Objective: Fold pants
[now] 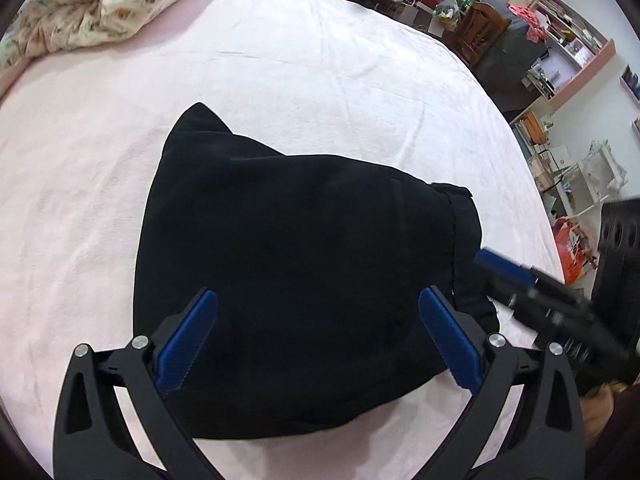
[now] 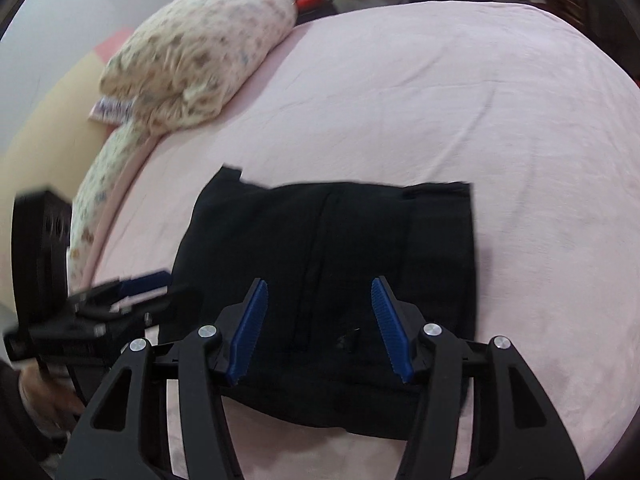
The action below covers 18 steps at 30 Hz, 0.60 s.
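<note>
- Left wrist view: the folded black pants (image 1: 304,272) lie flat on the pink bed (image 1: 320,80), directly ahead of and below the left tool (image 1: 318,336). Its blue pads (image 1: 188,340) are spread wide, with nothing pinched between them (the cloth shows only beyond the gap).
- The right tool (image 1: 520,276) enters blurred from the right edge, its tip just beside the pants' right side where the layered edges show.
- A floral pillow (image 1: 92,4) sits at the far left corner of the bed; shelves (image 1: 560,60) and a wooden chair (image 1: 480,28) crowd the room beyond the bed's right side.
- Right wrist view: the pants (image 2: 328,280) lie ahead of the right tool (image 2: 320,328), whose pads stand apart, gripping nothing.
- The left tool (image 2: 136,284) reaches in from the left (blurred), by the pants' left edge.
- The pillow (image 2: 200,60) rests at the bed's far left; the pink bed (image 2: 480,120) fills the rest.
</note>
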Available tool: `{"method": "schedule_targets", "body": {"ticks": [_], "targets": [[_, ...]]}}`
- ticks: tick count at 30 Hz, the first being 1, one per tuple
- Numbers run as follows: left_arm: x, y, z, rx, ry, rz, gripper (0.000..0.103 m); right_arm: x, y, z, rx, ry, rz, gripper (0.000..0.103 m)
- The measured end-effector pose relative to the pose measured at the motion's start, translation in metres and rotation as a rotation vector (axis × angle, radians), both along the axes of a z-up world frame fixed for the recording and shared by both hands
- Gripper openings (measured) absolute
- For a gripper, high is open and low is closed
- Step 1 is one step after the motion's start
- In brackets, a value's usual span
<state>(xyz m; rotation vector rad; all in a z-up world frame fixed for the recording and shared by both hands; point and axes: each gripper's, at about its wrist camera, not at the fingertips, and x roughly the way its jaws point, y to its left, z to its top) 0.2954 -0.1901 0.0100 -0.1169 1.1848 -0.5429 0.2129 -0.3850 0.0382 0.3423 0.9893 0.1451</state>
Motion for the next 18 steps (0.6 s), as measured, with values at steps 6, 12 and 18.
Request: {"method": "schedule_targets", "body": {"ticks": [6, 12, 18], "targets": [[0.011, 0.004, -0.039, 0.071, 0.143, -0.016, 0.101, 0.008, -0.006, -0.055, -0.052, 0.177, -0.035, 0.048], [0.006, -0.01, -0.045, 0.158, 0.124, -0.073, 0.101, 0.011, 0.002, -0.053, -0.112, 0.183, 0.005, 0.049], [0.006, -0.012, -0.044, 0.171, 0.121, -0.054, 0.101, 0.009, 0.001, -0.054, -0.117, 0.181, -0.003, 0.05]]}}
